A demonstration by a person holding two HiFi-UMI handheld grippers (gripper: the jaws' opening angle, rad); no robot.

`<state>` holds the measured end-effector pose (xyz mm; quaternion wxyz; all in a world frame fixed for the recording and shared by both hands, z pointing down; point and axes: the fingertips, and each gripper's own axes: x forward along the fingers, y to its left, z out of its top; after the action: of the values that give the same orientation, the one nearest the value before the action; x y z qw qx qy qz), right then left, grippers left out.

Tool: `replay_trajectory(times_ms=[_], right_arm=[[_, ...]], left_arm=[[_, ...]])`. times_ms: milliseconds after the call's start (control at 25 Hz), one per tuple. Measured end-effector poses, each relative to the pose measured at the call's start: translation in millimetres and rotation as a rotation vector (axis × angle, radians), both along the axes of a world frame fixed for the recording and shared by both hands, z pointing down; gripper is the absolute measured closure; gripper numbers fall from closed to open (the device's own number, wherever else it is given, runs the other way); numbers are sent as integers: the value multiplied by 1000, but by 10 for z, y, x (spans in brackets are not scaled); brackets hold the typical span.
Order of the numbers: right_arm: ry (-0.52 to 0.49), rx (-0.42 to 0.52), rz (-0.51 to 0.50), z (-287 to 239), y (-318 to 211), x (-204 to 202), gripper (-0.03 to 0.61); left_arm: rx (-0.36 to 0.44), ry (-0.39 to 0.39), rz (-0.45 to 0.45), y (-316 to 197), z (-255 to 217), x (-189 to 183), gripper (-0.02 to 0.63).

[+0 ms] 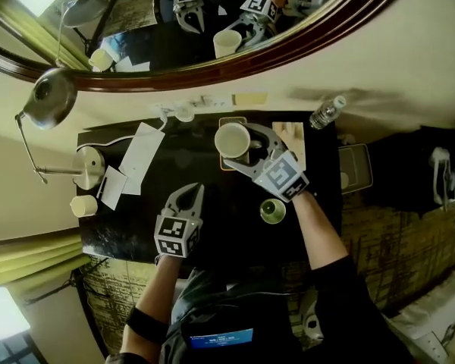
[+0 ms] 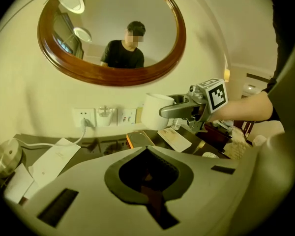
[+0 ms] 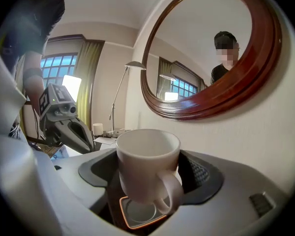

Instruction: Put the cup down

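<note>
Dark desk (image 1: 212,203) against a cream wall, under an oval wood-framed mirror (image 1: 303,48). Right gripper (image 1: 250,149): jaws wide apart, clamped on the body of the white cup (image 3: 147,166), handle toward its camera. The cup is upright, its interior looks empty, and it is held clear of the desk, directly above an orange-rimmed coaster (image 3: 137,214). Left gripper (image 1: 191,196): jaws together, nothing between them, over the desk's near half. Clear bottle (image 1: 327,112) at the far right corner, contents not discernible.
</note>
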<state>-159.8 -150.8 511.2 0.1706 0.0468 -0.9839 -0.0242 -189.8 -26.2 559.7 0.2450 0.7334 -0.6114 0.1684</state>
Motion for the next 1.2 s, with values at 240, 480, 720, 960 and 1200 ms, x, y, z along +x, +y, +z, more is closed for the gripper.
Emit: replay_trajectory(times_ms=[240, 480, 720, 960, 1200], right_arm=[[-8, -3, 57, -230, 551, 17, 179], [-20, -31, 135, -19, 1091, 51, 179], [-43, -99, 250, 292, 1525, 59, 178], [26, -112, 325, 756, 1724, 44, 178], [100, -122, 355, 1253, 1731, 44, 178]], left_arm=[[25, -24, 5, 225, -126, -135, 610], [24, -40, 19, 448, -98, -277, 611], [23, -54, 14, 678, -21, -460, 611], [8, -67, 15, 807, 130, -550, 611], [2, -70, 19, 837, 177, -553, 611]])
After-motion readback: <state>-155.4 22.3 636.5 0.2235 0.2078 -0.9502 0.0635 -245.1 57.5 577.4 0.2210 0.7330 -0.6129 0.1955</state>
